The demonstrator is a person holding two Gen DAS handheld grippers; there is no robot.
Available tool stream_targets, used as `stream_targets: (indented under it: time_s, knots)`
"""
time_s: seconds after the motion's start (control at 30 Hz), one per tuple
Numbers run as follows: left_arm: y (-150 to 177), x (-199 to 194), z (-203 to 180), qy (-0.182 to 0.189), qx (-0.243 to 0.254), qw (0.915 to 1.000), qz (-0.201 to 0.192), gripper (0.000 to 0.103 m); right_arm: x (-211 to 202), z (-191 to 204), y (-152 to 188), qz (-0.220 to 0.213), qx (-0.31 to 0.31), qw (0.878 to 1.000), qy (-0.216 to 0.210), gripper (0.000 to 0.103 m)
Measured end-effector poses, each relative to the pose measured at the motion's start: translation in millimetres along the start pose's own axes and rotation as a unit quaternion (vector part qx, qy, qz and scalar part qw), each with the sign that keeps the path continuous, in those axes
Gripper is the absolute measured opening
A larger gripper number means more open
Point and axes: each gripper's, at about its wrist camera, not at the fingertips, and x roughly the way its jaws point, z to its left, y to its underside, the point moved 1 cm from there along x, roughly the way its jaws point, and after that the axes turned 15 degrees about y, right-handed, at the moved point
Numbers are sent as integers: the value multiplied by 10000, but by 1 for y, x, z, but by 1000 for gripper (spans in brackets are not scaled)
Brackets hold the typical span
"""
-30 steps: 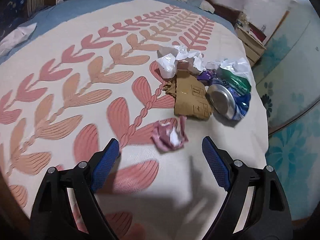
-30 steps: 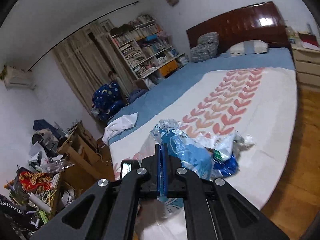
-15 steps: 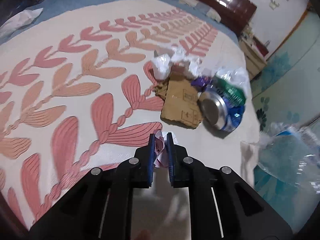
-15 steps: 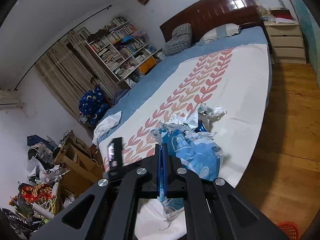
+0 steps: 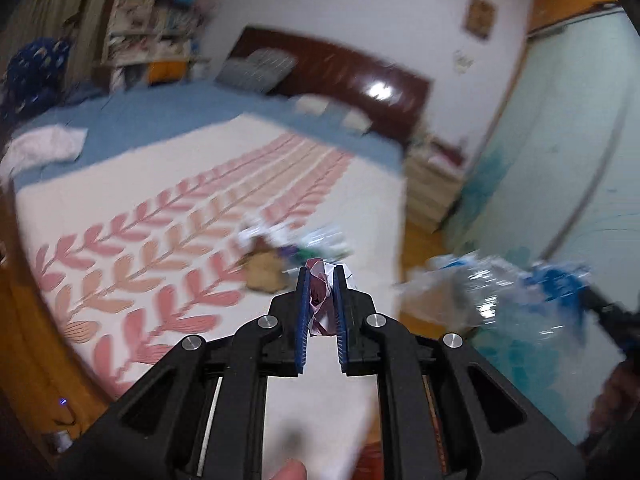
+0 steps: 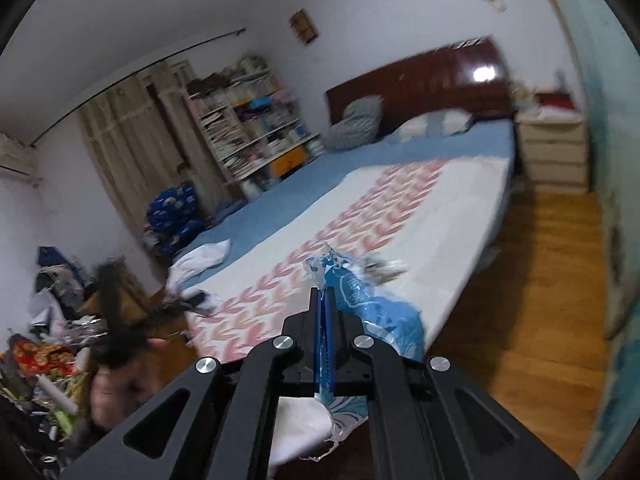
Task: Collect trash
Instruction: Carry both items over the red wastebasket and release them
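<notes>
My left gripper [image 5: 320,276] is shut on a crumpled pink and white paper wad [image 5: 322,304], held up in the air above the bed's near corner. Behind it, blurred, the trash pile [image 5: 296,248] with a piece of cardboard [image 5: 264,274] lies on the patterned bedspread [image 5: 180,208]. My right gripper [image 6: 324,294] is shut on the rim of a blue and clear plastic bag [image 6: 372,308], which hangs beside the bed. That bag [image 5: 492,296] shows blurred at the right of the left wrist view. The trash pile [image 6: 384,268] peeks out past the bag.
The bed [image 6: 440,184] fills the middle, with a dark headboard [image 6: 420,80] and pillows at the far end. A pale nightstand [image 6: 552,152] stands by it on the wooden floor [image 6: 532,300]. Bookshelves [image 6: 248,120] and a clutter heap [image 6: 40,360] lie to the left.
The left gripper closed on the paper wad on the bedspread, then lifted it up and back off the bed. The right gripper carried the bag sideways along the bed's edge.
</notes>
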Motion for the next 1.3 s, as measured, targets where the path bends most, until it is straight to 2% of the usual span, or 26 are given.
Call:
stream_targets:
  time_s: [0.1, 0.17, 0.2, 0.27, 0.37, 0.43, 0.5, 0.53, 0.57, 0.6, 0.63, 0.67, 0.7, 0.77, 0.8, 0.9, 0.97, 1.17, 1.3]
  knots:
    - [2, -4, -71, 575, 361, 9977, 0, 11, -47, -33, 5, -217, 220, 9994, 180, 3]
    - [14, 4, -119, 1151, 372, 9925, 161, 11, -80, -63, 16, -328, 427, 9977, 407, 3]
    - [20, 10, -134, 1288, 402, 9905, 245, 11, -97, -82, 26, -362, 579, 9962, 544, 3]
    - [40, 32, -170, 1561, 536, 9847, 552, 12, -115, -108, 44, -348, 768, 9936, 753, 3]
    - [103, 90, -219, 1956, 758, 9689, 1315, 12, -127, -157, 90, -122, 1160, 9867, 1132, 3]
    - [147, 124, -238, 1934, 1061, 9619, 1614, 12, -122, -187, 126, 150, 1223, 9784, 1662, 3]
    - [200, 161, -253, 2000, 1643, 9474, 1881, 12, -103, -210, 172, 533, 986, 9637, 2425, 3]
    - [223, 178, -255, 1955, 1852, 9397, 2108, 12, -92, -216, 189, 735, 948, 9596, 2546, 3]
    - [242, 192, -254, 1884, 1923, 9331, 2384, 12, -78, -226, 213, 991, 964, 9551, 2622, 3]
    - [274, 222, -244, 1812, 1776, 9212, 2948, 12, -59, -236, 242, 1314, 999, 9494, 2673, 3]
    - [289, 237, -238, 1737, 1694, 9145, 3237, 12, -48, -245, 261, 1538, 992, 9450, 2709, 3]
    - [311, 259, -227, 1519, 1648, 9044, 3631, 12, -32, -253, 284, 1816, 1005, 9390, 2742, 3]
    - [323, 269, -220, 1371, 1662, 8983, 3828, 12, -18, -260, 304, 2052, 1104, 9339, 2712, 3]
    - [351, 290, -199, 1074, 1583, 8824, 4298, 12, 8, -277, 349, 2538, 1408, 9185, 2685, 3]
    - [362, 297, -192, 965, 1570, 8726, 4524, 12, 15, -279, 361, 2680, 1482, 9134, 2683, 3]
    - [374, 302, -189, 906, 1691, 8621, 4690, 12, 26, -287, 394, 2919, 1732, 9025, 2651, 3]
    - [372, 304, -189, 971, 1671, 8596, 4731, 12, 34, -282, 398, 2977, 1772, 9009, 2615, 3]
    - [378, 298, -204, 1047, 1539, 8622, 4712, 12, 39, -273, 388, 2974, 1710, 9055, 2496, 3]
    - [378, 293, -207, 1116, 1575, 8619, 4688, 12, 40, -264, 387, 3011, 1706, 9042, 2501, 3]
